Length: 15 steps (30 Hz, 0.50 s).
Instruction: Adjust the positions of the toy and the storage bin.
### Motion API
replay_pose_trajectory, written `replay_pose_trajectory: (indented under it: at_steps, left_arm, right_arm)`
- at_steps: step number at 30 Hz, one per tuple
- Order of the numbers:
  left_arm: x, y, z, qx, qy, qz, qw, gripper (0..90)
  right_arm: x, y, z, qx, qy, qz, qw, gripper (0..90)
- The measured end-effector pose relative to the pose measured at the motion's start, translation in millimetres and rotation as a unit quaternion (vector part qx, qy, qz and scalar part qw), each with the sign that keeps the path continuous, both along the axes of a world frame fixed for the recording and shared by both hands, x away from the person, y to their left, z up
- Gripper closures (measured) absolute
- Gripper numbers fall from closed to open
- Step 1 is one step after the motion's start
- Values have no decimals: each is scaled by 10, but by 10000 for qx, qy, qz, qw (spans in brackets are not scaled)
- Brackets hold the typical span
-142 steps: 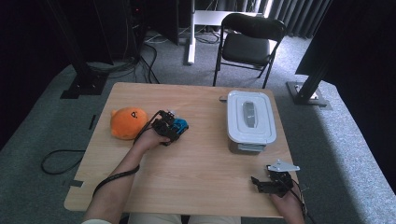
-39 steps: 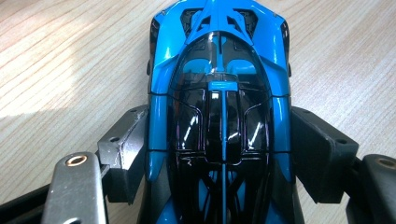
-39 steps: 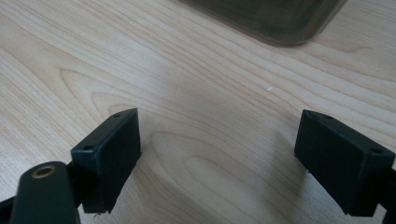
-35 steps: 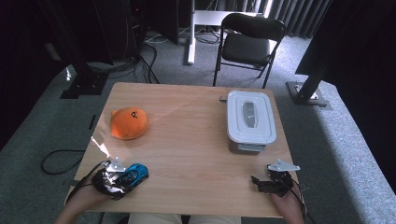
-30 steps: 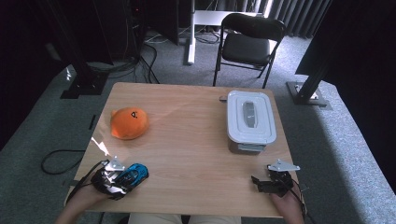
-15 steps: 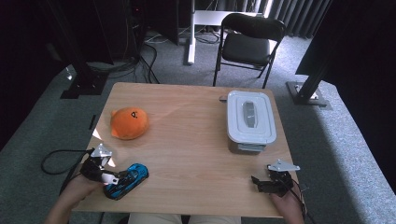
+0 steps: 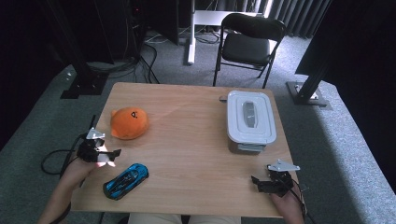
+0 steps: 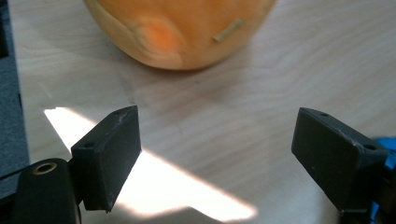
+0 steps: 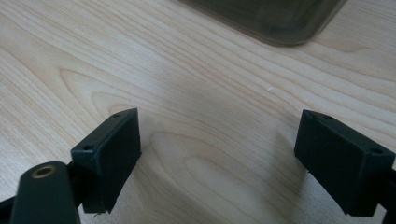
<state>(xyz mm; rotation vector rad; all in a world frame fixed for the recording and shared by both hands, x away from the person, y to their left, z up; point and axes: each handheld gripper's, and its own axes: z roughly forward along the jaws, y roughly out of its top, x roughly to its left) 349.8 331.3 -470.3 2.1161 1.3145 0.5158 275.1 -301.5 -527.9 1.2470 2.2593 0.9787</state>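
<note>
1. The left gripper [image 7: 108, 157] sits at the table's left edge, jaws spread wide with nothing but bare wood between them; they have just been closing a little after opening further.
2. In the left gripper view, its jaws point toward the orange plush toy [image 8: 180, 32], which lies a short way ahead, apart from the pads.
3. The blue toy car [image 7: 126, 180] lies on the table [image 7: 187, 140] near the front left corner, just beside this gripper and free of it; a sliver of blue shows at the right edge of the left gripper view.
4. From above, the orange plush toy [image 7: 129, 122] rests farther back, near the left side of the table.
5. The right gripper [image 7: 259, 182] rests near the front right corner, its jaws standing wide apart over bare wood, holding nothing.
6. The grey lidded box [image 7: 251, 120] stands on the right side of the table, beyond the right gripper and apart from it; its lower corner [image 9: 271, 18] shows ahead of those jaws.
</note>
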Motion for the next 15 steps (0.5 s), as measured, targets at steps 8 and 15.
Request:
replay_pose_trajectory:
  at_steps: [8,15]
  left_arm:
    - [213,33,-13,266,-209,69,9994,419]
    - [338,21,-50,359,-247,170,9989,473]
  right_arm:
    - [-1,-1,0,1,1,-6,10000,144]
    - [0,-1,0,1,0,-7,10000,145]
